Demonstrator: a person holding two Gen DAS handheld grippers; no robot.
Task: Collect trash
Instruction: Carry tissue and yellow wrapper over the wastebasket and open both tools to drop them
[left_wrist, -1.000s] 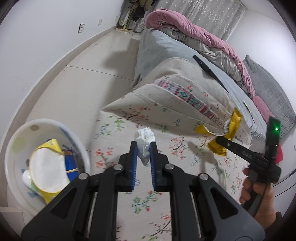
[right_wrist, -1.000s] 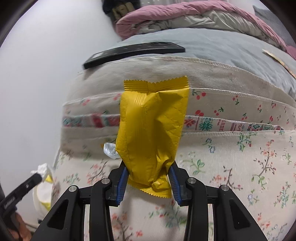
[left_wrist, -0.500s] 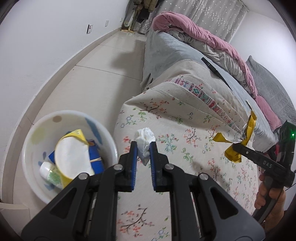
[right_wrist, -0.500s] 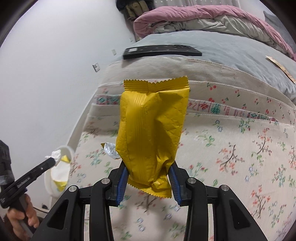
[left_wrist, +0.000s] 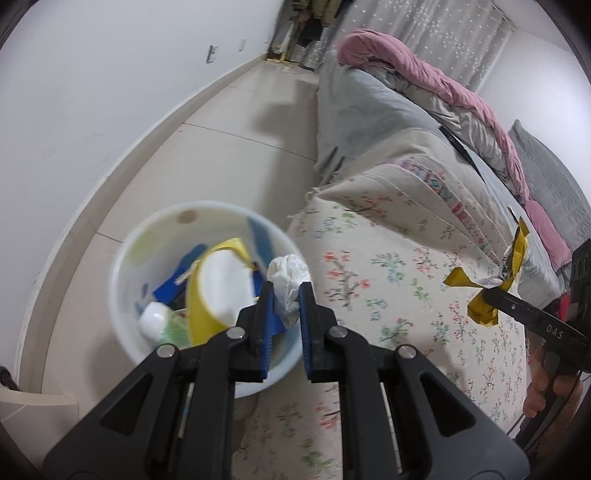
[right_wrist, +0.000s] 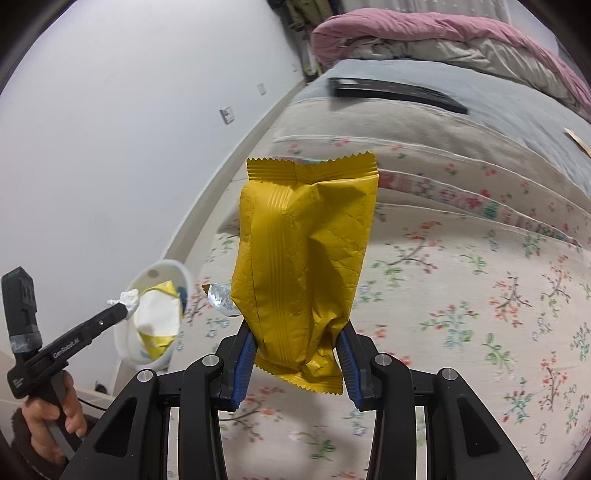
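Left gripper (left_wrist: 286, 295) is clenched on a crumpled white tissue wad (left_wrist: 287, 275), held above the near rim of a round white plastic bin (left_wrist: 123, 258) on the floor left of the floral-covered bed (left_wrist: 388, 266). Right gripper (right_wrist: 297, 345) grasps a crinkled yellow foil snack wrapper (right_wrist: 303, 258) over the bed.

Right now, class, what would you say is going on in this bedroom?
A person is collecting trash with a handheld tool in each hand. The left tool is shut on a crumpled white tissue and holds it at the rim of a white waste bin on the floor beside the bed; the bin already holds wrappers. The right tool grips a yellow snack wrapper above the floral bedspread, not yet at the bin.
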